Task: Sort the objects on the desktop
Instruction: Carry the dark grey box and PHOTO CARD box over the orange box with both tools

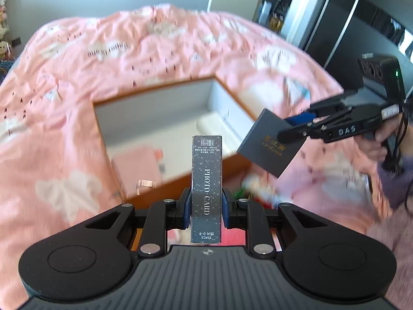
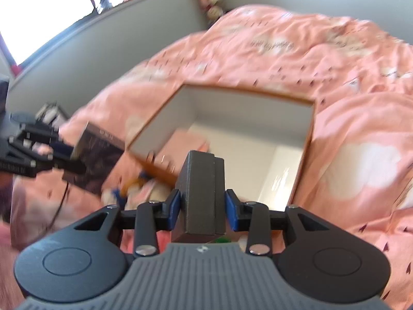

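Note:
My left gripper [image 1: 206, 208] is shut on a dark speckled box marked PHOTO CARD [image 1: 206, 175], held upright above the bed. To its right, my right gripper [image 1: 296, 126] grips a flat dark grey box with gold lettering [image 1: 268, 144]. In the right wrist view that grey box [image 2: 201, 193] stands between the blue pads [image 2: 175, 206] of the right gripper [image 2: 202, 208]. The left gripper [image 2: 62, 155] shows at the left with the photo card box [image 2: 95, 155]. An open storage box with an orange rim [image 1: 155, 91] [image 2: 247, 91] lies ahead of both grippers. A pink item [image 2: 183, 142] lies inside it.
A pink patterned bedspread [image 1: 103, 51] covers the whole surface. Small colourful items [image 1: 247, 188] [image 2: 129, 188], blurred, lie at the storage box's near corner. A dark cabinet [image 1: 335, 13] stands at the far right. A window [image 2: 51, 5] and a grey wall are behind the bed.

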The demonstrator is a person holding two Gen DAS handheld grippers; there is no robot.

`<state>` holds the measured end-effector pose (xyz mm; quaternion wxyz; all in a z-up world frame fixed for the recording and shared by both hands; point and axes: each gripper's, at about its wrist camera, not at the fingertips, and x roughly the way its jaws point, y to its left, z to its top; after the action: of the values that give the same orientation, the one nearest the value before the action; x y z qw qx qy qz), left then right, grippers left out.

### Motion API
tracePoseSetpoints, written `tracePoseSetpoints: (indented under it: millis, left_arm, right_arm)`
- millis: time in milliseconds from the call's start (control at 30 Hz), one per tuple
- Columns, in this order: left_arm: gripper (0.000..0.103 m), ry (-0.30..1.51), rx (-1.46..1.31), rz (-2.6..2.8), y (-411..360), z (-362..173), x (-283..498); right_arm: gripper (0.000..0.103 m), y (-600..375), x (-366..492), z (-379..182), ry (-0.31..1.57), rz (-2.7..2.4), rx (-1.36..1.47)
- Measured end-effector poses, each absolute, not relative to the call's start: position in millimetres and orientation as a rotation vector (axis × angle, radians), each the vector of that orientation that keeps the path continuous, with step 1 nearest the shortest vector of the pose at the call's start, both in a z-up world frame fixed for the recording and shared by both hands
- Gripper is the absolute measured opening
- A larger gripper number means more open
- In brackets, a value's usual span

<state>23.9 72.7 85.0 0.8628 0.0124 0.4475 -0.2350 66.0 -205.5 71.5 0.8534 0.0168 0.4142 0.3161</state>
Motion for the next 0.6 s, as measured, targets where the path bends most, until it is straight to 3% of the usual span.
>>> tracePoseSetpoints:
  millis: [600]
  left_arm:
    - [0.026, 0.920, -0.222, -0.344, 62.4, 49.2, 116.7]
  right_arm:
    - [0.039, -175.4, 148.7, 9.1, 0.937, 0.406, 0.130]
